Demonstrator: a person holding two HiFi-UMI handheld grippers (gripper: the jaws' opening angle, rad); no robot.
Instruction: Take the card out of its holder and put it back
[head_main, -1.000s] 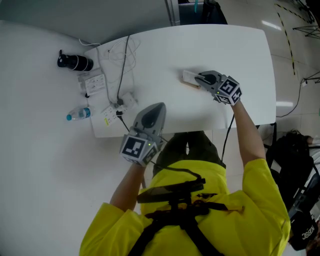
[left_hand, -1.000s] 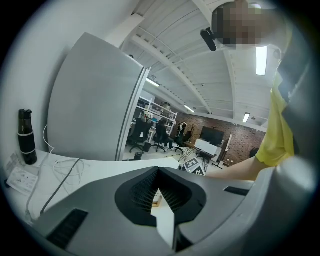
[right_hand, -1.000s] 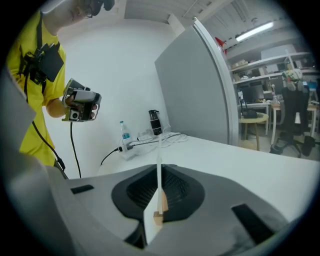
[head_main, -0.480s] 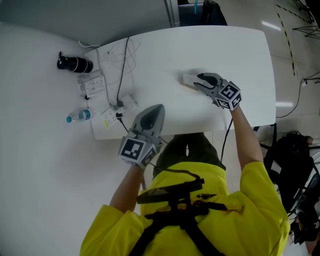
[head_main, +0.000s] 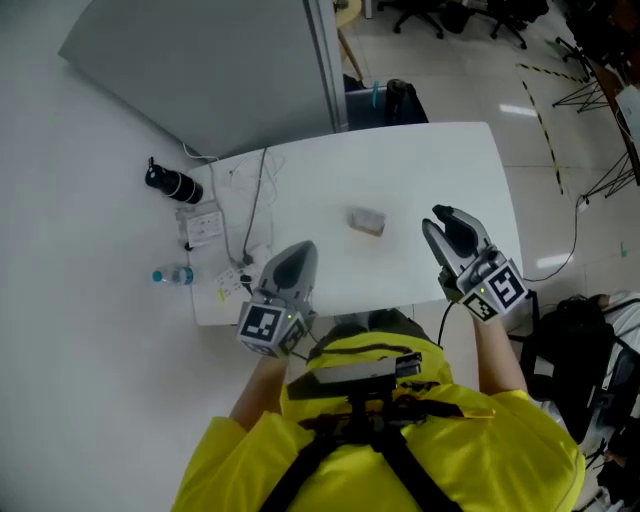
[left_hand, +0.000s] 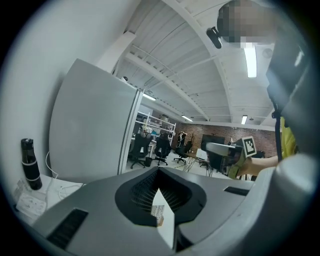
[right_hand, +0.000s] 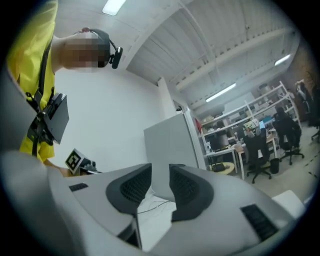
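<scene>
The card holder (head_main: 367, 221), a small pale block with the card in it, lies alone in the middle of the white table (head_main: 430, 160). My right gripper (head_main: 440, 218) hangs over the table's near right edge, well apart from the holder. Its jaws stand apart with nothing between them, and they have just been closing a little. In the right gripper view, the right gripper (right_hand: 160, 172) shows only a partition and the table through its gap. My left gripper (head_main: 301, 249) is at the near left edge with its tips together and empty. The left gripper (left_hand: 159, 171) points across the room.
Cables and a power strip (head_main: 243, 205) lie on the table's left end. A black bottle (head_main: 172, 184) and a water bottle (head_main: 172, 275) lie further left. A grey partition (head_main: 210, 70) stands behind the table. A dark bag (head_main: 575, 340) sits on the floor at right.
My right gripper let go of the card holder, opened, and lifted back to the near right; the holder stays on the table. The left gripper rose slightly. The head view shifted.
</scene>
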